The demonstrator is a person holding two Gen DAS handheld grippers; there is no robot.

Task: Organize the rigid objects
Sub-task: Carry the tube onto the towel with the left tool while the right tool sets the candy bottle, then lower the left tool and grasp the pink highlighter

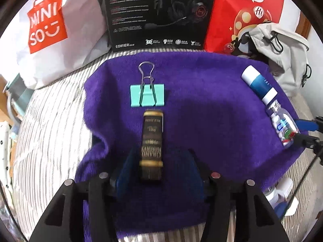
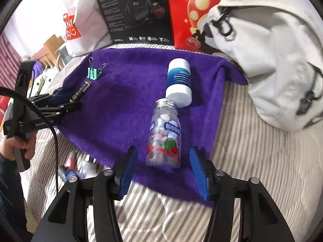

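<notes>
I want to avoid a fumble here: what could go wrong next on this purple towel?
1. The open left tool straddles the lying black-and-gold battery, which might roll on the plush purple towel.
2. The open right tool brackets the clear plastic candy bottle; closing may nudge the touching white-and-blue tube.

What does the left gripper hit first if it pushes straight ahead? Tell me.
The black-and-gold battery, which already lies between the open left gripper's blue fingers. Just beyond it on the purple towel sits the teal binder clip, probably next.
</notes>
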